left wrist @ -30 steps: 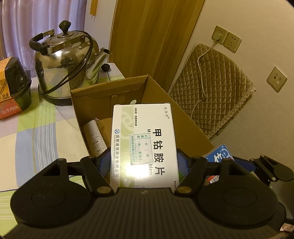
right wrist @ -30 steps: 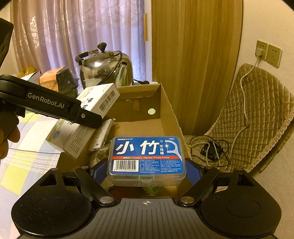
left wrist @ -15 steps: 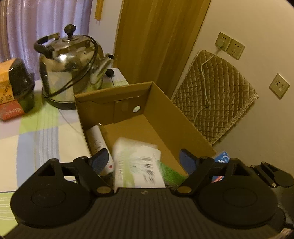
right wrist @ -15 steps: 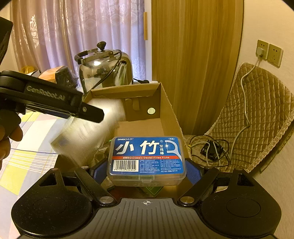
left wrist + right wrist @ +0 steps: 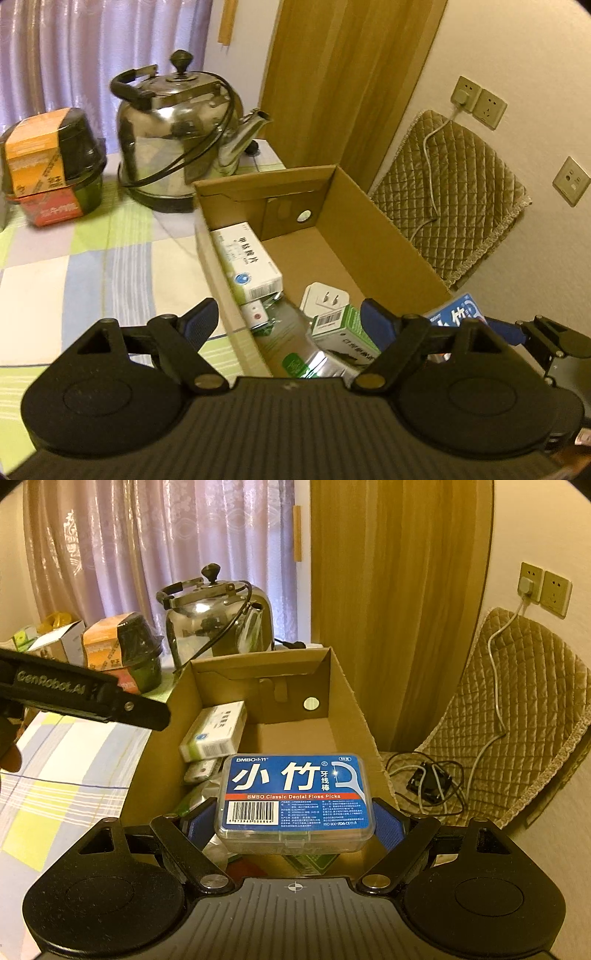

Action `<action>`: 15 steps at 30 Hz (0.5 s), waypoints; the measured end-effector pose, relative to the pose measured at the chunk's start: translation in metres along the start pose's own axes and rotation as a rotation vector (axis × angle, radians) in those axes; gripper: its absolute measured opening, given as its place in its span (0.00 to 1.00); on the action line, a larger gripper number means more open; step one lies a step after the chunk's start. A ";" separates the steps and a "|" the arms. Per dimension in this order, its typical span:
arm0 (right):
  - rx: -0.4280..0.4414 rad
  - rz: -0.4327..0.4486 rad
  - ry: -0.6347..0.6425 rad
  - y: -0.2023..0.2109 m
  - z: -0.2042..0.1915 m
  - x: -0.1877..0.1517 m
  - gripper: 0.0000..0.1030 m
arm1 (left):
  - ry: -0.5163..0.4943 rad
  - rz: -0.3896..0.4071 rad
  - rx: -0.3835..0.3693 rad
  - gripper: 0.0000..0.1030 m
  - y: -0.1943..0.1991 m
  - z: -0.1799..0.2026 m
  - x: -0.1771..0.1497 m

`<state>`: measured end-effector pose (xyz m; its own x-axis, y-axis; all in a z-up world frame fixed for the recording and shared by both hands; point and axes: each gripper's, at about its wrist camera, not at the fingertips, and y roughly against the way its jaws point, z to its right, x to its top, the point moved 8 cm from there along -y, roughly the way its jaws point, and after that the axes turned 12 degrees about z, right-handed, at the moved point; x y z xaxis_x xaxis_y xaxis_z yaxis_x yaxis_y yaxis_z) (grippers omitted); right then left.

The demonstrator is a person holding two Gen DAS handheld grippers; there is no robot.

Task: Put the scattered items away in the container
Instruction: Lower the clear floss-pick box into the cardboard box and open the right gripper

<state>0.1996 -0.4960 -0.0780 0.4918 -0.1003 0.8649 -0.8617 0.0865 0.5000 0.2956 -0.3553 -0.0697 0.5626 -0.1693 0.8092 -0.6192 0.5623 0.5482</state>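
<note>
Reads "BMBO 小竹", "牙线棒" and "BMBO Classic Dental Floss Picks" on the blue floss-pick box (image 5: 295, 799), "GenRobot.AI" on the black arm (image 5: 51, 686) of the other tool, "甲钴胺片" on the white medicine box (image 5: 246, 260).

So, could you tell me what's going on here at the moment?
A person is tidying small items into a cardboard box on the table, with a gripper in each hand. The left gripper is open and empty above the box. A white medicine box lies inside against the left wall, beside a plug adapter and other packs. The right gripper is shut on a blue floss pick case, held over the box.
</note>
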 end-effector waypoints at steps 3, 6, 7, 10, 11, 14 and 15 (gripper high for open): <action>0.000 0.004 0.002 0.003 -0.004 0.000 0.85 | 0.008 0.005 0.013 0.78 0.008 -0.006 -0.004; -0.002 0.008 0.003 0.005 -0.005 0.002 0.85 | 0.019 0.005 0.023 0.78 0.016 -0.011 -0.009; -0.003 0.010 0.004 0.006 -0.005 0.002 0.85 | 0.021 0.005 0.028 0.78 0.020 -0.013 -0.011; -0.006 0.013 0.004 0.008 -0.005 0.004 0.85 | 0.031 0.003 0.044 0.78 0.028 -0.019 -0.018; -0.006 0.014 0.005 0.008 -0.005 0.004 0.85 | 0.036 0.002 0.048 0.78 0.030 -0.022 -0.020; -0.007 0.015 0.008 0.009 -0.007 0.005 0.85 | 0.053 -0.001 0.060 0.78 0.037 -0.028 -0.026; -0.006 0.015 0.009 0.009 -0.007 0.005 0.85 | 0.059 -0.001 0.064 0.78 0.040 -0.030 -0.028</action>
<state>0.1953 -0.4883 -0.0685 0.4802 -0.0903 0.8725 -0.8680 0.0943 0.4875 0.2718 -0.3038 -0.0766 0.5936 -0.1205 0.7957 -0.6513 0.5088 0.5629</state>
